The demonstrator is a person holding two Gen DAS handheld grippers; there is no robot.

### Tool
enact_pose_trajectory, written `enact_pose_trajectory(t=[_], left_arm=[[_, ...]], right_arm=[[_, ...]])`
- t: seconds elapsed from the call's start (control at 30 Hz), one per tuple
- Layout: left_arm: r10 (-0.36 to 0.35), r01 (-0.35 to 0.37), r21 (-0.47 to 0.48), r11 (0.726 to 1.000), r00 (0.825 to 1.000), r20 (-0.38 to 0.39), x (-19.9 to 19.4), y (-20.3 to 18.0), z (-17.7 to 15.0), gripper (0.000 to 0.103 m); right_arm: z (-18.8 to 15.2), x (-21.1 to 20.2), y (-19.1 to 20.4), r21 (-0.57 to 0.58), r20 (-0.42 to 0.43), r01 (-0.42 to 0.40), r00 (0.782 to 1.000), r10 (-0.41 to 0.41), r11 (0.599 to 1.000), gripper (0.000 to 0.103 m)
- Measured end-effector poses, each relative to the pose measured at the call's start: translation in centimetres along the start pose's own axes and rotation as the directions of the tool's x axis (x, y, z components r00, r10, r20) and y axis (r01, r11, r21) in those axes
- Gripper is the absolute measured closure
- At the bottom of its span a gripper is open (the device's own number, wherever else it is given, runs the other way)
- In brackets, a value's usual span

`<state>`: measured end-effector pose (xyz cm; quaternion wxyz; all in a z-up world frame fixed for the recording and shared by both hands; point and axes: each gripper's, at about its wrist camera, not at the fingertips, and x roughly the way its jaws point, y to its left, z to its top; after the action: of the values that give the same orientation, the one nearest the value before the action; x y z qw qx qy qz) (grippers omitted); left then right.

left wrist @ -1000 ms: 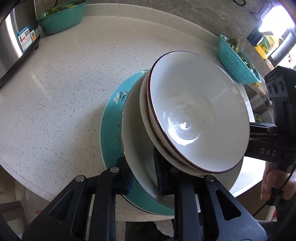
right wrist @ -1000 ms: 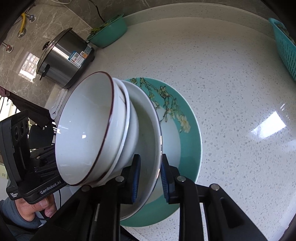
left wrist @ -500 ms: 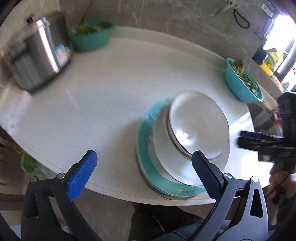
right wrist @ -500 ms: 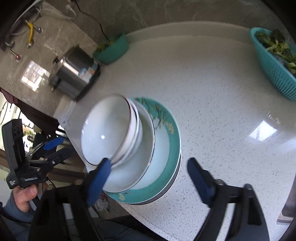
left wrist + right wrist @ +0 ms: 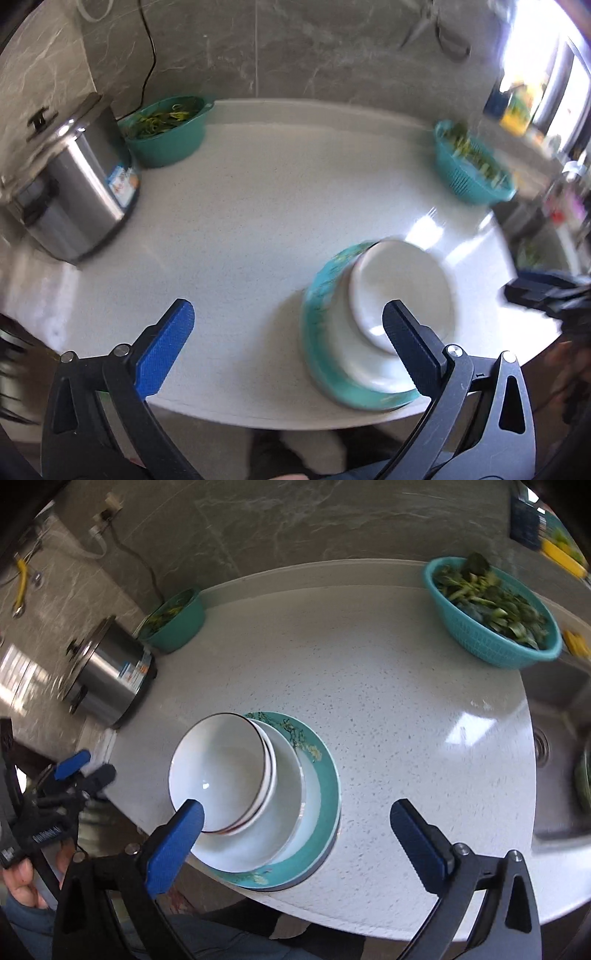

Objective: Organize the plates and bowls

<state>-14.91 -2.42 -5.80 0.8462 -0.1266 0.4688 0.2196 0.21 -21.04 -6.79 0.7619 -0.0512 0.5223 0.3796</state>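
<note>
left gripper (image 5: 288, 332): jaws spread wide, empty | right gripper (image 5: 299, 827): jaws just opened, spread wide, empty | bowls (image 5: 221, 775): nested on white plate (image 5: 284, 797) on teal plate (image 5: 325, 775), at counter (image 5: 369, 686) near edge | far: pot (image 5: 107, 672), two teal baskets of greens

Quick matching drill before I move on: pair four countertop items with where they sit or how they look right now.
1. steel pot
2. mesh basket
3. rimmed bowl
4. teal plate

a. bottom of the stack
b. far right, holding dark greens
c. top of the stack
d. far left, beside a teal bowl of greens

Pairs: 1-d, 2-b, 3-c, 4-a
</note>
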Motion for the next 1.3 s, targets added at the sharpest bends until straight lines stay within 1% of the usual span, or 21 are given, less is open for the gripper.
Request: enact_pose_trajectory(t=[0.03,0.07,0.1,0.13,0.17,0.2,0.23,0.27,0.33,0.37,0.43,0.5,0.57,0.67,0.77,0.87,0.97,1.17,1.3], left_arm=[[0.01,-0.01,0.02,1.0,1.0,-0.022,0.6,-0.1,0.0,0.0],[-0.003,0.005,0.045,0.999,0.999,-0.043,1.1,0.2,-0.1,0.0],[-0.028,0.032,0.06,0.998,0.998,-0.061,1.4,0.6,-0.3,0.0],[-0.075,0.082,0.066,0.994,0.992,-0.099,1.9,0.8,-0.4,0.0],[-0.118,0.126,0.059,0.99,0.984,-0.131,2.3,1.0,-0.4,0.0],[-0.165,0.173,0.034,0.984,0.973,-0.161,2.7,1.4,-0.4,0.0],[-0.196,0.202,0.017,0.979,0.964,-0.182,3.0,1.8,-0.3,0.0],[-0.192,0.2,0.023,0.98,0.962,-0.192,3.2,1.9,-0.2,0.0],[-0.118,0.135,0.079,0.988,0.976,-0.185,3.2,1.6,0.0,0.0],[-0.103,0.121,0.095,0.988,0.979,-0.179,3.1,1.5,0.1,0.0],[-0.116,0.134,0.091,0.987,0.976,-0.183,2.9,1.6,0.2,0.0],[-0.119,0.137,0.086,0.987,0.975,-0.189,2.9,1.8,0.4,0.0],[-0.106,0.126,0.099,0.987,0.977,-0.185,2.6,1.5,0.5,0.0],[-0.12,0.137,0.093,0.986,0.978,-0.172,1.8,0.9,0.6,0.0],[-0.114,0.133,0.11,0.985,0.98,-0.161,0.6,0.5,0.3,0.0],[-0.12,0.137,0.11,0.984,0.981,-0.153,0.2,0.4,0.4,0.0],[-0.114,0.131,0.115,0.985,0.984,-0.14,-0.4,0.2,0.6,0.0],[-0.106,0.122,0.12,0.985,0.986,-0.131,-0.7,0.5,1.3,0.0],[-0.1,0.116,0.12,0.986,0.987,-0.127,-0.8,0.3,1.6,0.0]], right_arm=[[-0.3,-0.3,0.6,0.036,0.012,0.004,1.0,-0.004,0.999,0.0],[-0.6,-0.6,1.3,0.065,0.033,0.002,0.999,-0.004,0.998,0.0],[-0.9,-0.9,2.0,0.093,0.054,0.022,0.998,-0.027,0.995,0.0],[-1.2,-1.2,2.7,0.127,0.072,0.054,0.995,-0.063,0.99,0.0],[-1.4,-1.4,3.2,0.151,0.08,0.071,0.993,-0.083,0.986,0.0],[-1.7,-1.6,3.7,0.179,0.083,0.085,0.991,-0.101,0.98,0.0],[-2.0,-1.7,4.2,0.203,0.08,0.092,0.991,-0.111,0.975,0.0],[-2.3,-1.8,4.7,0.213,0.073,0.099,0.99,-0.117,0.972,0.0],[-2.8,-1.9,5.7,0.207,0.046,0.136,0.988,-0.149,0.969,0.0],[-3.1,-2.0,6.1,0.205,0.044,0.141,0.987,-0.154,0.968,0.0],[-3.2,-2.3,6.3,0.219,0.044,0.129,0.989,-0.142,0.967,0.0],[-3.3,-2.4,6.3,0.235,0.028,0.143,0.988,-0.154,0.961,0.0],[-3.4,-2.9,6.5,0.235,0.039,0.141,0.987,-0.154,0.962,0.0],[-3.6,-3.5,6.7,0.235,0.045,0.147,0.986,-0.162,0.961,0.0],[-3.5,-3.8,6.7,0.249,0.039,0.153,0.985,-0.168,0.956,0.0],[-3.3,-3.9,7.0,0.244,0.034,0.167,0.983,-0.181,0.955,0.0],[-3.4,-4.0,7.4,0.233,0.038,0.203,0.975,-0.218,0.951,0.0],[-3.4,-4.1,7.7,0.23,0.039,0.24,0.966,-0.256,0.943,0.0],[-3.6,-3.9,7.5,0.245,0.03,0.248,0.964,-0.263,0.937,0.0]])
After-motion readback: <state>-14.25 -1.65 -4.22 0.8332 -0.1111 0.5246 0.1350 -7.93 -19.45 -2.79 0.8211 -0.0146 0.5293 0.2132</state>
